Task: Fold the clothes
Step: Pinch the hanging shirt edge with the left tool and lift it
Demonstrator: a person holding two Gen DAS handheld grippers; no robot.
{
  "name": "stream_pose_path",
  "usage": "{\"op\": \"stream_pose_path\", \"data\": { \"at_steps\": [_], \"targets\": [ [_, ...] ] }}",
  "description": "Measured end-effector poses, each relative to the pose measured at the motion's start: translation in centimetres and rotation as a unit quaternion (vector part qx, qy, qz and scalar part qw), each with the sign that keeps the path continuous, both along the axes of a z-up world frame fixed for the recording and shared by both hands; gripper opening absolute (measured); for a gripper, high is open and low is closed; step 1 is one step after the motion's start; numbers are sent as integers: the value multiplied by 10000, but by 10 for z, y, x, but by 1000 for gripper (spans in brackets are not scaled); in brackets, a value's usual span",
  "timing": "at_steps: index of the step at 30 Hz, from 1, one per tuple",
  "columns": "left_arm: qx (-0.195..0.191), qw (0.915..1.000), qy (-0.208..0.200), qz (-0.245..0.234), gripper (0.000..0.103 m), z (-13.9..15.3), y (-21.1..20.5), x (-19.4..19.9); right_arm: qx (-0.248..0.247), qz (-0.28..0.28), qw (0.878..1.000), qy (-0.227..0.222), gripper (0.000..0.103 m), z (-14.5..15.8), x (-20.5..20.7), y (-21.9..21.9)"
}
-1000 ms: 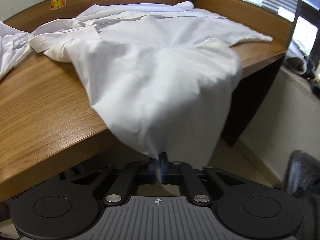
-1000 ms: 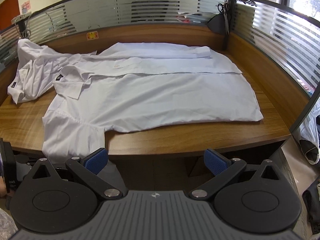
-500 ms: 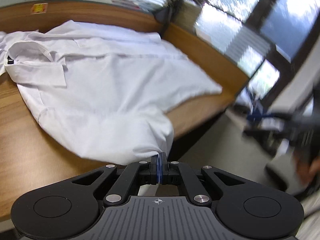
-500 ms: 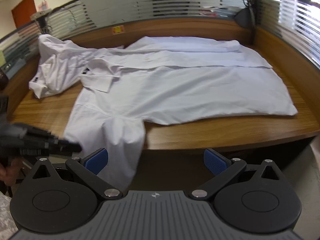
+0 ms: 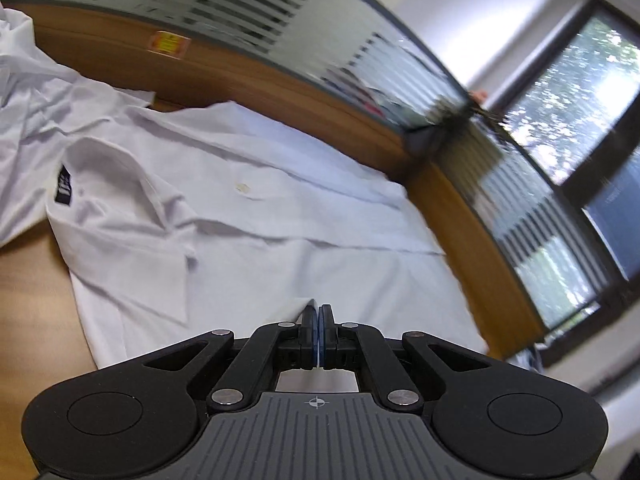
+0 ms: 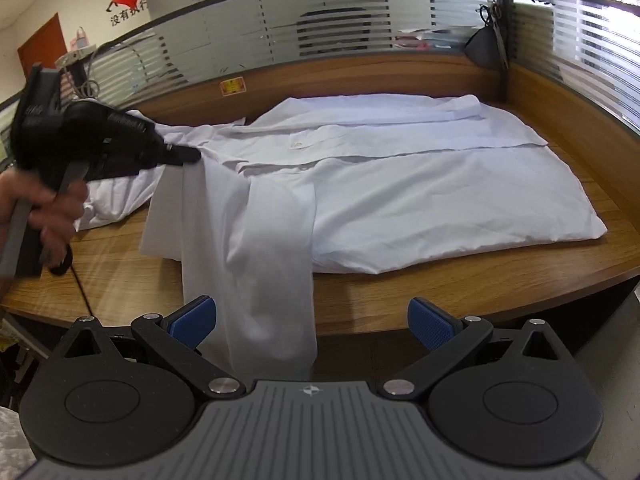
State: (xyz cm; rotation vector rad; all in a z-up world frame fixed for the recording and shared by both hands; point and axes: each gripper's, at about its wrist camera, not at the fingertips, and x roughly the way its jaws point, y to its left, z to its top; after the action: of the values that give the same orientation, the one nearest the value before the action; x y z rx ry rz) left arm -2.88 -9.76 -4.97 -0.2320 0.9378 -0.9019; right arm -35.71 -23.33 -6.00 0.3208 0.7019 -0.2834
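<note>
- Left gripper [image 5: 319, 316] pinches the shirt [image 6: 400, 184] sleeve [image 6: 260, 264]; right gripper [image 6: 312, 320] is spread, empty.
- Thin, limp cloth: it sags; best gripped at hems, toward 3 o'clock.

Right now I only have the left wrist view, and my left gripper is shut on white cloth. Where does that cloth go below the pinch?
Observer: In the right wrist view, the left gripper holds the sleeve up above the shirt, and the sleeve drapes down over the front edge of the desk.
Operator: Is the right gripper helping?
Observer: No. The right gripper is open, pads wide apart, gripping nothing.
Operator: Where does the sleeve end?
Observer: Its free end hangs below the desk edge, between the right gripper's open fingers as that camera sees it.
</note>
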Motion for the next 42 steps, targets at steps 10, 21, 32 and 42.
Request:
{"op": "stream_pose_path", "data": {
  "at_steps": [10,21,32,42],
  "targets": [
    [617,9973,130,386,3,-31,-11,36,403,77,9985,374,103,-62,40,10],
    [1130,9930,38,347,3,-45,-14,44,616,487,9951,598,98,-114,56,21],
    [1314,9910,-170,165,3,-36,-17,39,550,1526,9844,681,70,-168,73,27],
    [1304,9912,-211,-38,3,-24,3,21,1440,1748,9740,44,5,-108,32,5]
  ]
}}
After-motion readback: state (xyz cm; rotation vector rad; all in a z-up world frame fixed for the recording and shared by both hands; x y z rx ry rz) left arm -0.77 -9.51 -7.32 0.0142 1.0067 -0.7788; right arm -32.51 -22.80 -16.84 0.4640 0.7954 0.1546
